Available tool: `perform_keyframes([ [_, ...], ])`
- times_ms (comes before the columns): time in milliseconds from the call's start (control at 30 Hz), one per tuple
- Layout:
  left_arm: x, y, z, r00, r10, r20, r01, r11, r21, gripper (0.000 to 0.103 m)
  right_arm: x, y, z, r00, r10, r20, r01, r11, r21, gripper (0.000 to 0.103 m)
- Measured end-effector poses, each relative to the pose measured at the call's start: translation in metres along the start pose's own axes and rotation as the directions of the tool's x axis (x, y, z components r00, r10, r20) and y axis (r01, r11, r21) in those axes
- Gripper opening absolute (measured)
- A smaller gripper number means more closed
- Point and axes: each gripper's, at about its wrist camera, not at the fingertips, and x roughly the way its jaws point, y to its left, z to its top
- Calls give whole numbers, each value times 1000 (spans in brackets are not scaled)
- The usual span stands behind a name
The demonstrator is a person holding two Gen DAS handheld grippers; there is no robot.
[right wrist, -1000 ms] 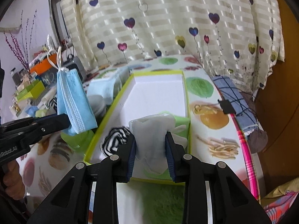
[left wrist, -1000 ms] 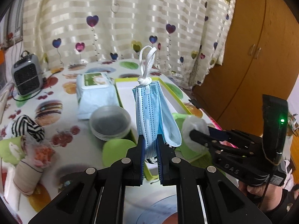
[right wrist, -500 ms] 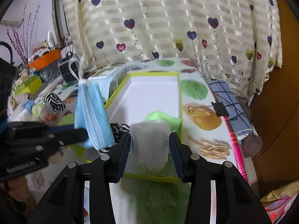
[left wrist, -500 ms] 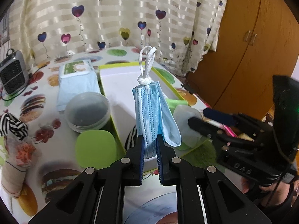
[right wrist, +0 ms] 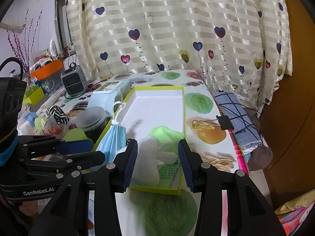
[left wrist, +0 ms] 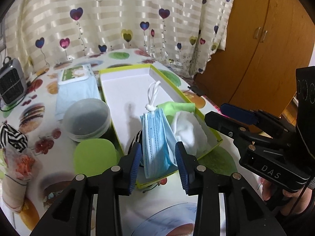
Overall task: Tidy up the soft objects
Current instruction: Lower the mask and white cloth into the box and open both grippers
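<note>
While the left gripper (left wrist: 158, 158) has just been opening its jaws, the blue face mask (left wrist: 157, 139) stands between them in the lower middle of the left wrist view, apparently free of both pads. It is a folded, pleated bundle with white ear loops knotted on top, leaning at the near end of the green-rimmed box (left wrist: 175, 96) on the worktop (left wrist: 45, 90). Lower middle of the right wrist view, the right gripper (right wrist: 157, 161) stands half spread (nothing pinched) around a crumpled white tissue (right wrist: 151, 153) lying in that box beside a green cloth (right wrist: 167, 133).
</note>
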Motion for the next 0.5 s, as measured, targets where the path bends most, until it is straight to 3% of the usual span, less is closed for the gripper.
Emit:
perform_keyframes([
  [500,-56,18,-14,993,66,94,-59,995,-81,35,-33,37,7,999,29,40,-26,997,-69,44],
])
